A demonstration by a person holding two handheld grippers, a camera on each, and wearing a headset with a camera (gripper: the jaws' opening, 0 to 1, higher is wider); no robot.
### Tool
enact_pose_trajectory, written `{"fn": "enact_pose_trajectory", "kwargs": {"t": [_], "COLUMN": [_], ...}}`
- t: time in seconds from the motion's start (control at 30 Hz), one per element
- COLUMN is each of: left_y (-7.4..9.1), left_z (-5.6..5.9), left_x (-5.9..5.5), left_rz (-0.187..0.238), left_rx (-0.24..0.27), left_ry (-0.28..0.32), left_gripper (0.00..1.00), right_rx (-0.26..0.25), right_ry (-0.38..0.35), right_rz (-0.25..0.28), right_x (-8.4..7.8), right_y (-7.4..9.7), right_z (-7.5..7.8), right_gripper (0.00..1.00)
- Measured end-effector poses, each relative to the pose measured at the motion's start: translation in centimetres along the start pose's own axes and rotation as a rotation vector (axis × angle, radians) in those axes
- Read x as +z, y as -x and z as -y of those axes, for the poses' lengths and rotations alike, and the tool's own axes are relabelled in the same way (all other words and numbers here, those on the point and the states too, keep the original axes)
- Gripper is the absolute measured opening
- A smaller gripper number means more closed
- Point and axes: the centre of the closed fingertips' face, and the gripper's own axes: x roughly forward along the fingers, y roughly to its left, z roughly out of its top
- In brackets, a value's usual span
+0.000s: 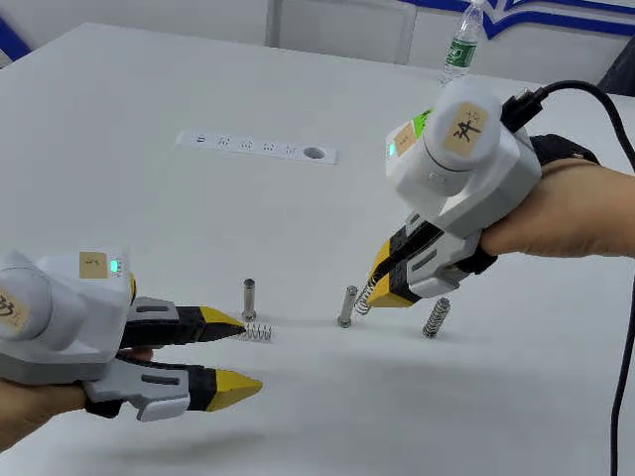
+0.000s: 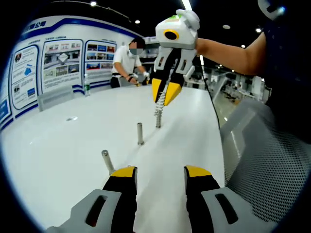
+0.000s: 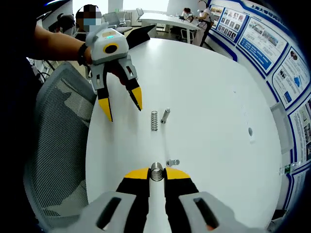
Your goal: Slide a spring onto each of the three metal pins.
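Note:
Two bare metal pins stand upright on the white table, one to the left and one mid-table. A loose spring lies flat beside the left pin. Further right a spring stands tilted; I cannot tell whether a pin is inside it. My right gripper is shut on another spring and hangs just right of the middle pin. My left gripper is open and empty, its upper fingertip close to the lying spring. The left pin rises just ahead of its jaws.
A white power strip lies further back on the table, and a plastic bottle stands at the far edge. A black cable hangs from the right gripper. A grey mesh chair stands beside the table. A person stands in the background.

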Motion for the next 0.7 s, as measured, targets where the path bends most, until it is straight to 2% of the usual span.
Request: {"fn": "enact_pose_trajectory", "kwargs": {"t": [0.07, 0.33, 0.7], "left_y": [0.2, 0.8, 1.2], "left_z": [-0.1, -0.4, -0.8], "left_x": [-0.2, -0.5, -0.7], "left_rz": [0.000, 0.006, 0.010], "left_rx": [0.011, 0.044, 0.069], "left_ry": [0.008, 0.035, 0.053], "left_gripper": [0.41, 0.46, 0.52], "right_rx": [-0.008, -0.022, -0.004], "right_ry": [0.000, 0.000, -0.013], "right_rz": [-0.011, -0.031, -0.058], "right_x": [-0.1, 0.1, -0.3], "right_y": [0.0, -0.2, -1.4], "right_z": [0.8, 2.3, 3.0], "right_gripper": [0.12, 0.12, 0.12]}}
